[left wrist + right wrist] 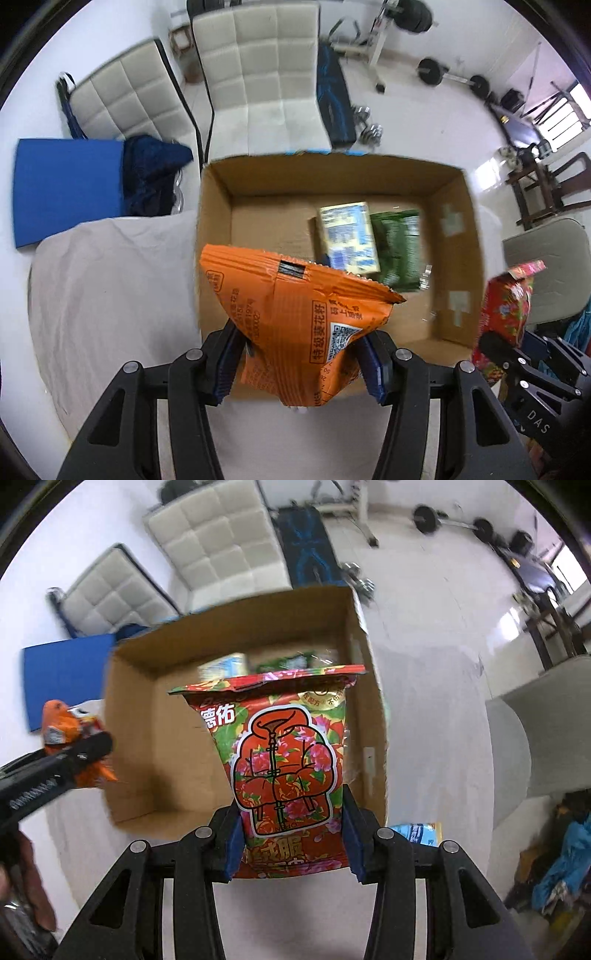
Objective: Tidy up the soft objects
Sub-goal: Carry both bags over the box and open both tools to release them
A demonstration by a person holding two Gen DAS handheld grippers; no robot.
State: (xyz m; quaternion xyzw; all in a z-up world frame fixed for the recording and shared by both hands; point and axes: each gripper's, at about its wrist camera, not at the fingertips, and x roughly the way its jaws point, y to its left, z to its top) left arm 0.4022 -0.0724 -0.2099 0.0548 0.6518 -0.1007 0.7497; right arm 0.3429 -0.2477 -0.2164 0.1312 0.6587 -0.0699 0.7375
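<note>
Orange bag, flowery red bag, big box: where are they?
orange bag (295,317), left wrist view, printed middle.
flowery red bag (284,760), right wrist view, jacket drawing.
cardboard box (454,243), left wrist view, right inner wall.

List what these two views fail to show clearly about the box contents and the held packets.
- Cardboard box contents, right wrist view: the red floral packet covers most of the floor.
- Yellow-blue pack and green pack, left wrist view: print blurred, unreadable.
- Orange packet bottom: hidden between the left gripper pads.
- Blue-white item: cut off by the right gripper.
</note>
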